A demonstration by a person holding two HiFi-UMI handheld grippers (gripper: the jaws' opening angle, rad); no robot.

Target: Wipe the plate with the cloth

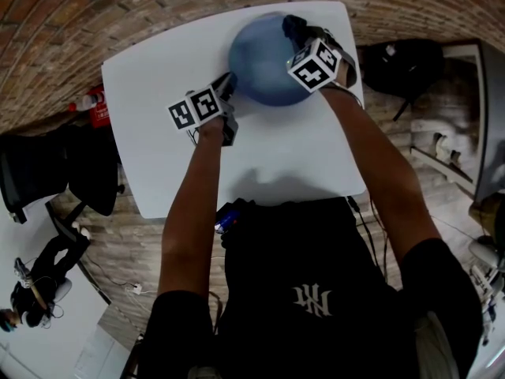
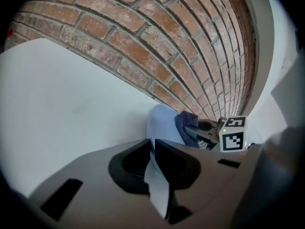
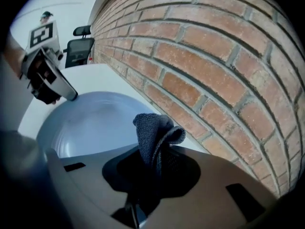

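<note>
A round pale blue plate [image 1: 264, 58] lies at the far side of the white table [image 1: 158, 77]. My left gripper [image 1: 229, 85] reaches in from the left and is shut on the plate's near-left rim. In the left gripper view the rim [image 2: 155, 175] runs between the two dark pads. My right gripper [image 1: 298, 30] hovers over the plate's far right edge and is shut on a dark grey cloth [image 1: 293, 24]. The cloth [image 3: 152, 132] sticks up folded from between the jaws, just above the plate [image 3: 90, 123]. The left gripper [image 3: 47, 78] shows on the plate's opposite rim.
A red brick wall [image 3: 214, 70] rises right behind the table's far edge, close to the plate and the cloth. Bare white tabletop [image 2: 71, 104] spreads left of the plate. A black office chair [image 1: 47, 172], a red object [image 1: 95, 105] and a black bag [image 1: 402, 65] stand beyond the table.
</note>
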